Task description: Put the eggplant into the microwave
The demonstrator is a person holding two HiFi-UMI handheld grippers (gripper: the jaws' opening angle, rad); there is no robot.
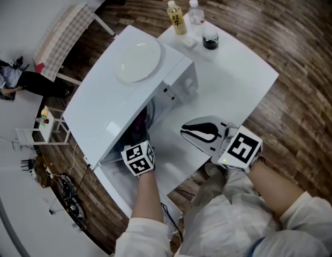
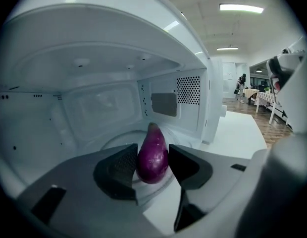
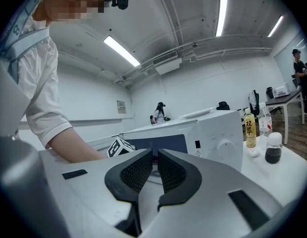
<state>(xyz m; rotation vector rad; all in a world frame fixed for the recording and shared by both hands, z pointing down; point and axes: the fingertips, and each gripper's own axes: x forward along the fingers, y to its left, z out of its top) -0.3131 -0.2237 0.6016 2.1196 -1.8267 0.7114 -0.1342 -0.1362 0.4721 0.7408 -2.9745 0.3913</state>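
The purple eggplant point(image 2: 152, 155) sits between the pads of my left gripper point(image 2: 152, 158), which is shut on it. It is held inside the white microwave's cavity point(image 2: 94, 108), just above the glass turntable point(image 2: 119, 140). In the head view the left marker cube point(image 1: 138, 158) is at the microwave's point(image 1: 128, 103) open front, and a bit of purple eggplant point(image 1: 139, 126) shows inside. My right gripper point(image 1: 184, 130) hovers over the table to the right of the opening. Its jaws point(image 3: 154, 157) are shut with nothing between them.
A white plate point(image 1: 137, 60) lies on top of the microwave. The open door point(image 1: 115, 189) hangs below the left arm. Two bottles point(image 1: 176, 17) and a dark jar point(image 1: 210, 38) stand at the far end of the white table point(image 1: 235, 74). A checked bench point(image 1: 61, 36) stands at left.
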